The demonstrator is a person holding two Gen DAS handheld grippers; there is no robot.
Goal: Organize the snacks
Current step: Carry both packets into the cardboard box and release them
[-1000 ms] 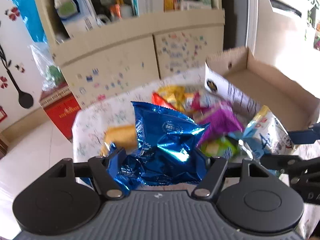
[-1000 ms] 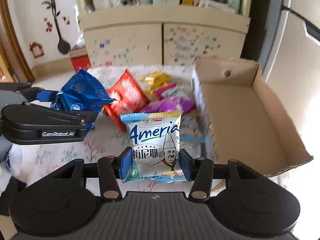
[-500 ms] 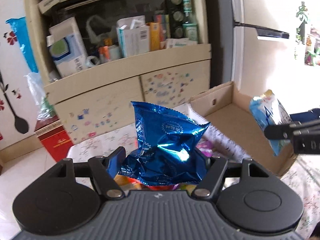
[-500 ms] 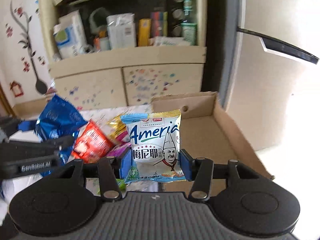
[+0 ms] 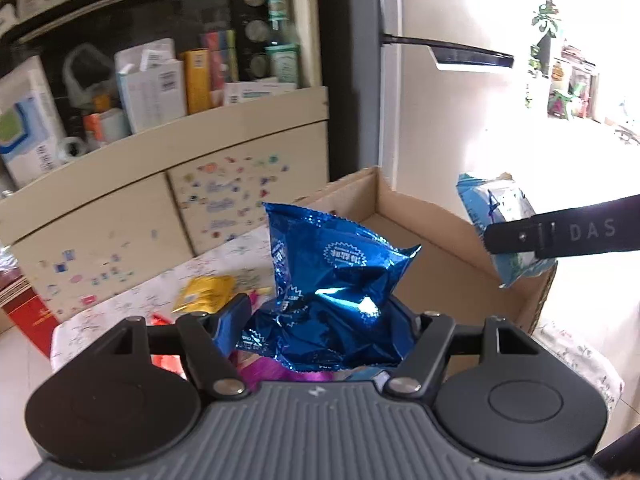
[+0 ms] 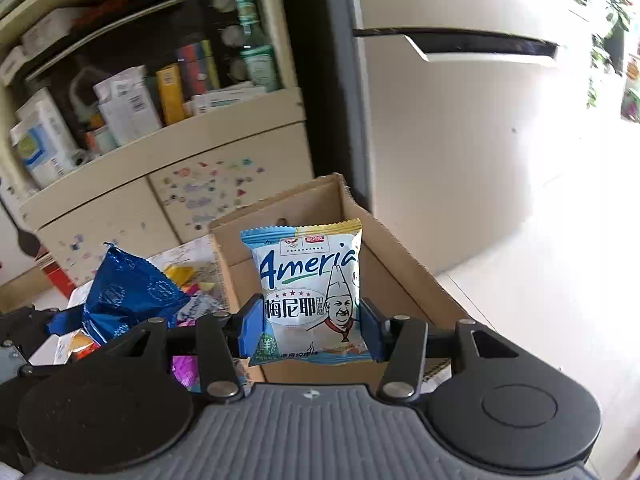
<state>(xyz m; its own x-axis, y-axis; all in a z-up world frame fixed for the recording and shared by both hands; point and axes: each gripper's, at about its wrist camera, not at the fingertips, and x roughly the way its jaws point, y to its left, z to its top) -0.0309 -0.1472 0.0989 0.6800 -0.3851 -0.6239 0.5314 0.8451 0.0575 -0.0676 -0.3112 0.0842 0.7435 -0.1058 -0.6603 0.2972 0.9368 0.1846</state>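
1. Between the fingers of the left gripper (image 5: 328, 320) sits a blue foil bag (image 5: 336, 292), crumpled; the gripper is pinching its lower part, with the top edge standing up and free.
2. Right gripper (image 6: 308, 330) is pinching a white snack packet (image 6: 310, 292) at its lower sides, blue pads pressed against both edges; packet upright, printed face with a chef drawing toward the camera.
3. Cardboard box (image 5: 436, 276) lies open-topped on the bench (image 5: 120, 312), behind and to the right of the blue foil bag in the left wrist view. In the right wrist view the box (image 6: 404, 280) is directly behind the white packet, which is held above its near end.
4. Left wrist view: the white packet (image 5: 496, 216) shows at far right, clamped by a dark finger of the right gripper, over the box's right wall.
5. Bench carries a floral cloth; loose on it are a yellow packet (image 5: 206, 290), a red packet (image 5: 166, 360) and a purple packet (image 5: 276, 370), all left of the box, the purple one partly hidden under the left gripper.
6. Behind the bench: a cream cupboard (image 5: 132, 216) with stickers on its doors, shelf above crowded with cartons and bottles.
7. Pale fridge (image 6: 460, 140) with a dark handle stands right of the cupboard.
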